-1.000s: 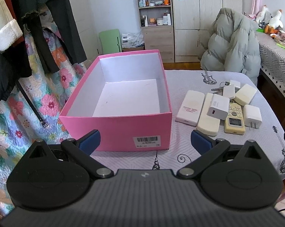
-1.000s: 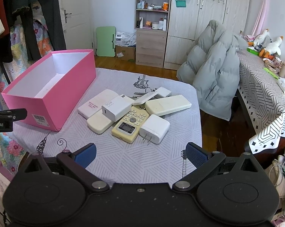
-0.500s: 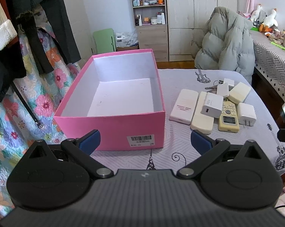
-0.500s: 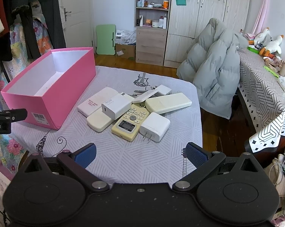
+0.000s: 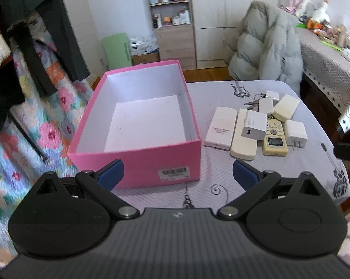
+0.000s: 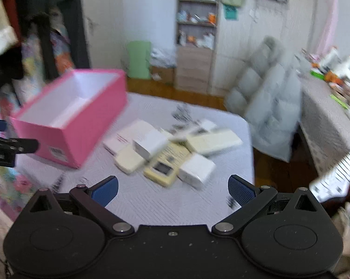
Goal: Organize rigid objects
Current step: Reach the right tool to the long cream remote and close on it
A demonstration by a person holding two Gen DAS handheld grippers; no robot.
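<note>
- Nothing is in the pink box (image 5: 137, 125) yet; its white floor shows bare, so judging from that, your sorting has not begun.
- Your right gripper (image 6: 172, 189) has swung in the last half second: its view is now smeared with motion blur, where it was sharp before. It hangs with jaws wide apart and empty, short of the pile.
- Your left gripper (image 5: 177, 171) has drifted only a little. It sits just in front of the box's labelled end wall, jaws also wide and empty.
- The pile lies to the right of the box, untouched: a white power bank (image 5: 221, 128) nearest the box, then a cream remote (image 5: 243, 143), a white USB charger (image 5: 254, 126) resting on top, a yellowish display remote (image 5: 275, 139) and a white plug adapter (image 5: 295, 133) farthest out.
- That swing likely means your right side is starting its first reach; the plug adapter looks like the most exposed pick.
</note>
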